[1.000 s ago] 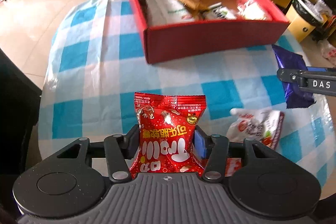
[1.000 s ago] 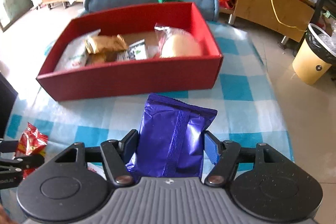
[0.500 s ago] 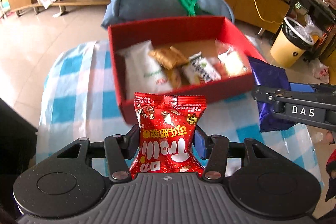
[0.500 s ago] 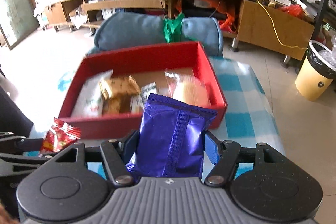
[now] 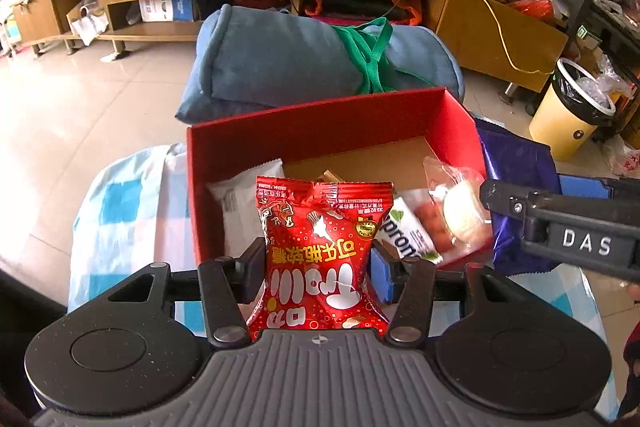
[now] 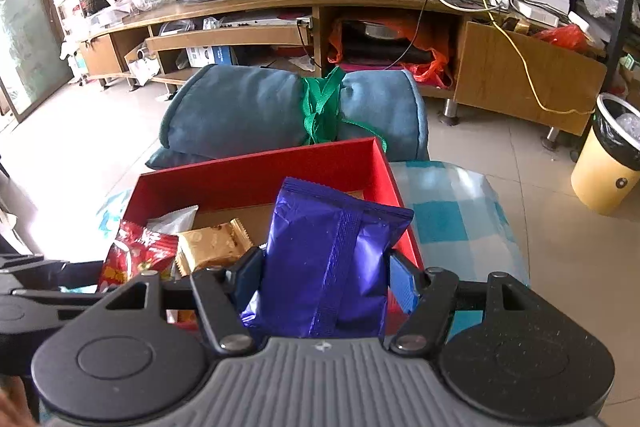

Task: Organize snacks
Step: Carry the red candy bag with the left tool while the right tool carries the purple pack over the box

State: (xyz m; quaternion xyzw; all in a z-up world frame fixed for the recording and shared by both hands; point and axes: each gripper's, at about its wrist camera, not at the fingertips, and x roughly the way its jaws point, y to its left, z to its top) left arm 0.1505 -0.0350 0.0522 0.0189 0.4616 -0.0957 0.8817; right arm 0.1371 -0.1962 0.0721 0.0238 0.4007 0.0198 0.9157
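Note:
My left gripper (image 5: 318,267) is shut on a red snack packet (image 5: 322,251), held upright over the near edge of the red box (image 5: 320,125). My right gripper (image 6: 324,273) is shut on a purple foil packet (image 6: 332,255), raised above the near right part of the same red box (image 6: 256,173). In the left wrist view the right gripper's arm and the purple foil packet (image 5: 516,163) show at the right. The red snack packet (image 6: 136,255) shows at the left in the right wrist view. Inside the box lie a white packet (image 5: 240,207), a gold packet (image 6: 212,243) and a clear bun bag (image 5: 456,203).
The box stands on a blue and white checked tablecloth (image 6: 452,211). A rolled blue cushion tied with a green strap (image 6: 288,111) lies just behind the box. A yellow bin (image 6: 608,163) stands on the floor at the right, and a long wooden TV unit (image 6: 280,11) runs along the back.
Both grippers have risen and moved forward from over the tablecloth to over the red box, each still holding its packet. The box now fills the near view.

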